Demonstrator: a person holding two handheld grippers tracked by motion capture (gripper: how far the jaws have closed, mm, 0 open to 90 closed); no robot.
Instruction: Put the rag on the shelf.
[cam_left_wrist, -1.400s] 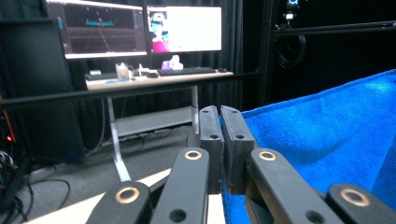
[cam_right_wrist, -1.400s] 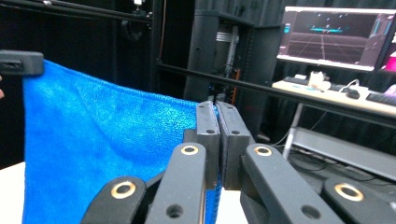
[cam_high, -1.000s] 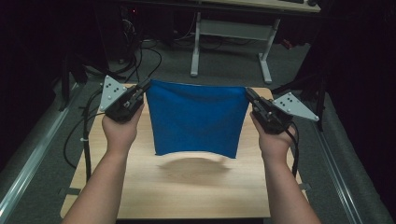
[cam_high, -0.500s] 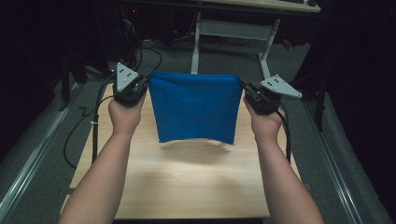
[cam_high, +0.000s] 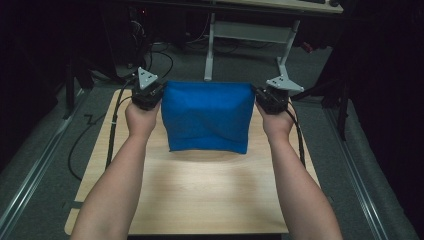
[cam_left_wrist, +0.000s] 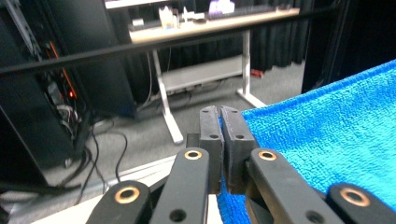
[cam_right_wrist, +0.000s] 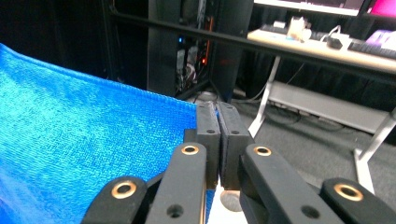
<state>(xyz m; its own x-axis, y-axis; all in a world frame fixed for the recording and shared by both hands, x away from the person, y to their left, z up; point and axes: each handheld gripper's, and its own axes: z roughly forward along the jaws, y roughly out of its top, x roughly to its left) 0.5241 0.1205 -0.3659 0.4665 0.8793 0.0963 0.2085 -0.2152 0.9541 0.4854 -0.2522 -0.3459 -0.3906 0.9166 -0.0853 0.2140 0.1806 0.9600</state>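
Observation:
A blue towel (cam_high: 207, 116) hangs stretched between my two grippers over the far half of the wooden table (cam_high: 200, 195). Its lower edge lies on the tabletop. My left gripper (cam_high: 154, 95) is shut on the towel's upper left corner. My right gripper (cam_high: 261, 98) is shut on the upper right corner. In the left gripper view the jaws pinch the blue towel (cam_left_wrist: 327, 140) at its corner, with the left gripper (cam_left_wrist: 220, 112) closed tight. In the right gripper view the right gripper (cam_right_wrist: 216, 108) clamps the edge of the blue towel (cam_right_wrist: 79, 140) the same way.
Black cables (cam_high: 112, 135) trail from the grippers over the table's left and right sides. Beyond the table stands a desk with white legs (cam_high: 210, 45), and dark equipment (cam_left_wrist: 51, 93) sits on the grey floor. The near half of the table is bare wood.
Both hands have carried the towel away from the person toward the table's far edge and lowered it. Its bottom edge has come to rest on the tabletop.

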